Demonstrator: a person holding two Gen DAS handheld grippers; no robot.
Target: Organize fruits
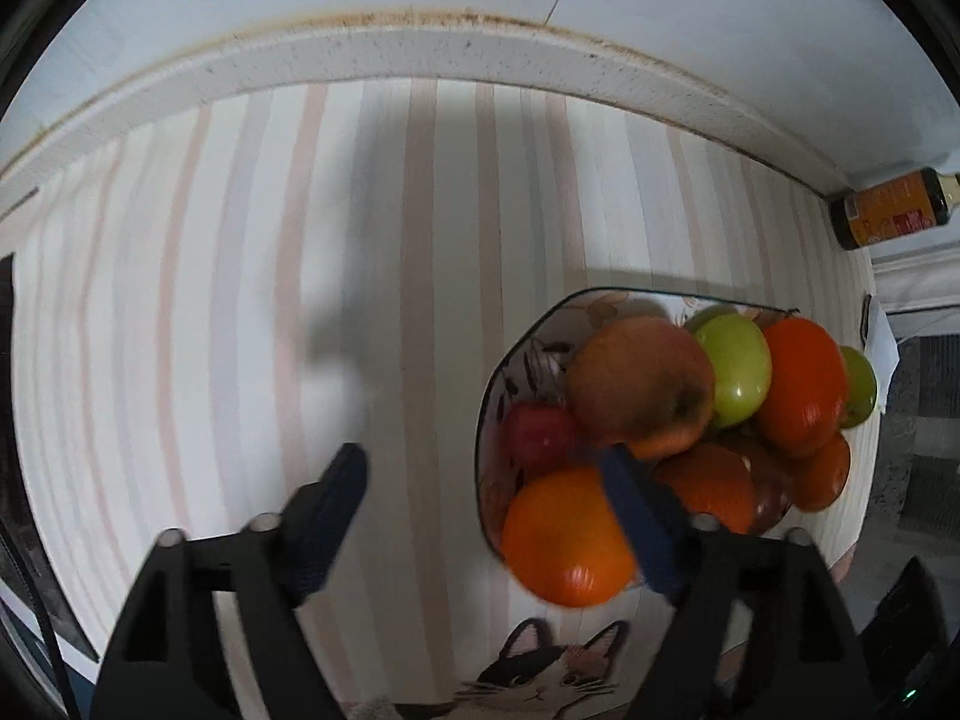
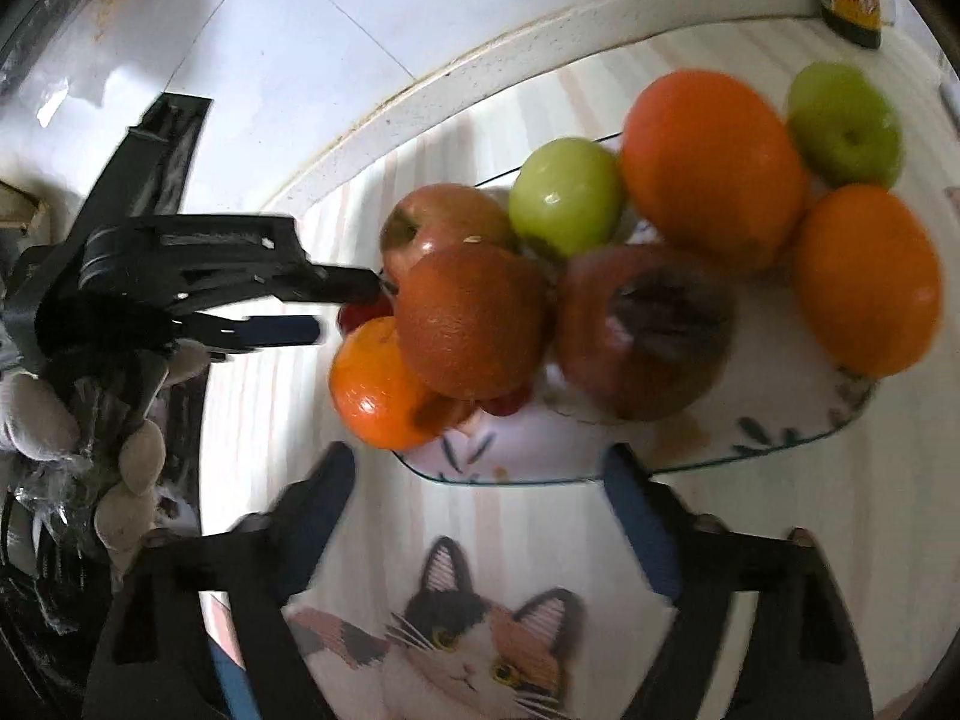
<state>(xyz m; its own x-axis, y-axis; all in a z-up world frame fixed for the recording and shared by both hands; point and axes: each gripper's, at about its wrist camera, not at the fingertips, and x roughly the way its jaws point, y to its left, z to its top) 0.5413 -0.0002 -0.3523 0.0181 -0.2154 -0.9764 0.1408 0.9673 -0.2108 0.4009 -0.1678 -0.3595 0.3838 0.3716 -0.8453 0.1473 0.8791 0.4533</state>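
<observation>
Fingers of the left gripper (image 1: 483, 474) fill the bottom of the left wrist view, jaws spread wide, nothing between them. Its right finger overlaps the bowl's (image 1: 489, 396) near rim, touching or just over an orange (image 1: 564, 537) at 5 o'clock; cannot tell which. Left of the bowl: bare striped mat (image 1: 240, 300).

Left to right across the pile: red fruit (image 1: 534, 435) low at the rim, large russet apple (image 1: 639, 381) on top, green apple (image 1: 735, 369), tall orange (image 1: 807, 384), second green apple (image 1: 861, 384) at the far edge. Bottle (image 1: 888, 210) lies at 2 o'clock, well apart.

Right wrist view: right gripper (image 2: 474, 474) also wide open and empty, hovering just short of the bowl rim at 6 o'clock. Cat print (image 2: 468, 636) sits between its fingers.

Handling, judged:
- All fruit is in the bowl, stacked, so lifting a low one may roll the rest.
- Oranges: firm, dimpled peel, fair grip; take across the widest part.
- Green apples: hard, glossy, likely to slip; close squarely on the equator.
- Dark-blotched apple (image 2: 645, 330) at centre looks soft or bruised; light squeeze only.
- Russet apple on top is heaviest-looking and freest; best first pick.
- Bowl looks like glazed ceramic; avoid knocking the rim.
</observation>
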